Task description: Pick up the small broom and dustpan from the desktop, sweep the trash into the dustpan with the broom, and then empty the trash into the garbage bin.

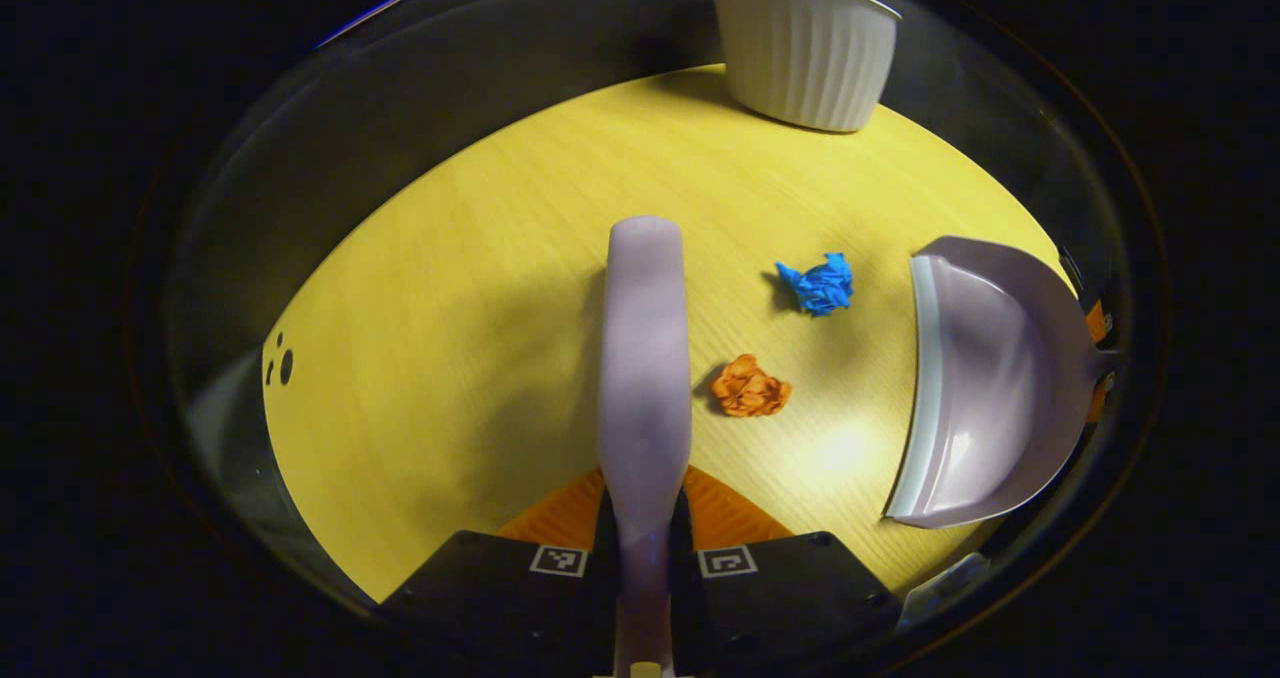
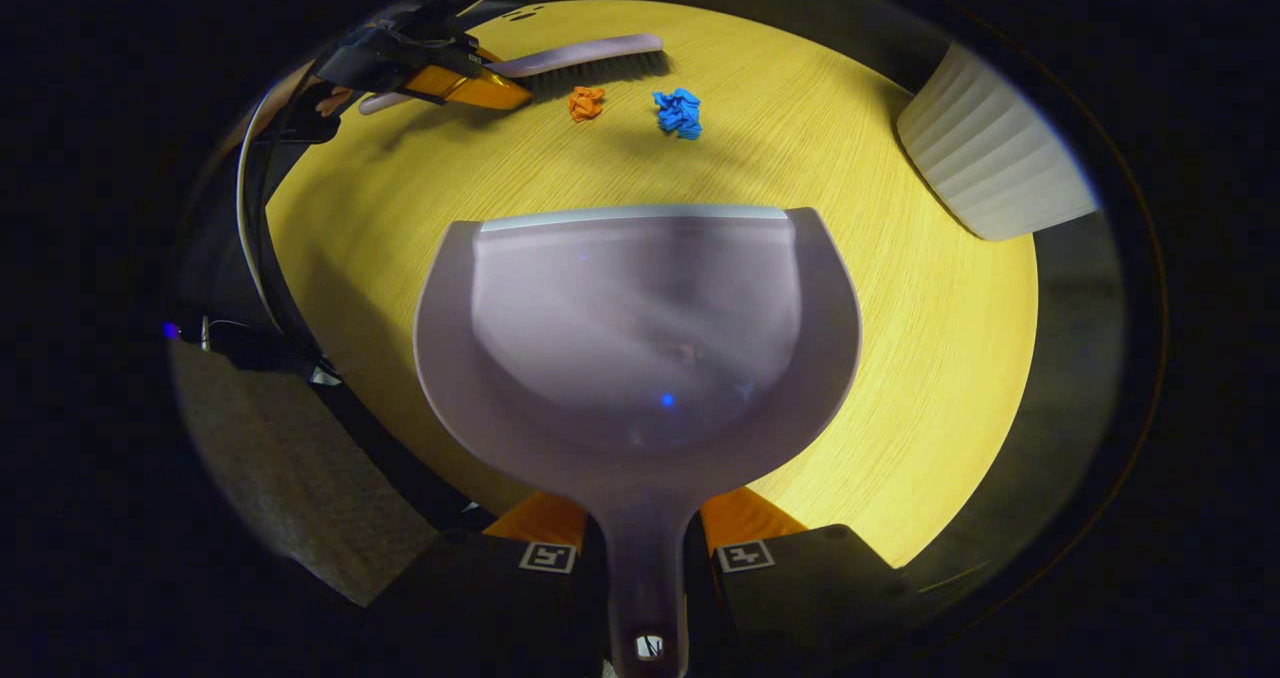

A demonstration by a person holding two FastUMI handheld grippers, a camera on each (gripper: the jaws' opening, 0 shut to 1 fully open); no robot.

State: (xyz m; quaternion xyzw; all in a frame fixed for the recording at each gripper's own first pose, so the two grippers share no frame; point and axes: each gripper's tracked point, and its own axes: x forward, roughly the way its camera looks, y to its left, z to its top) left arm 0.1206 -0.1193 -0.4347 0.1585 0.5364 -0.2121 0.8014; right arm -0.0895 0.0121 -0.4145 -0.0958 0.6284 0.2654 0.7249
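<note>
While left gripper (image 1: 642, 548) clamps broom (image 1: 645, 358) | right gripper (image 2: 645, 558) clamps dustpan (image 2: 640, 328) — orange wad (image 1: 750, 386) beside broom.

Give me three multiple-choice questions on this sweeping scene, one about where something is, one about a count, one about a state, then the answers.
1. Where do the paper scraps lie?
A. between broom and dustpan
B. inside the dustpan
C. in the bin

2. How many scraps are on the table?
A. one
B. two
C. four

3. What is the right gripper doing?
A. hanging open
B. gripping the bin
C. holding the dustpan's handle

Answers:
1 A, the orange scrap and blue scrap lie on bare wood between them.
2 B, one orange, one blue.
3 C, both fingers flank the handle; the left gripper holds the broom.
</note>
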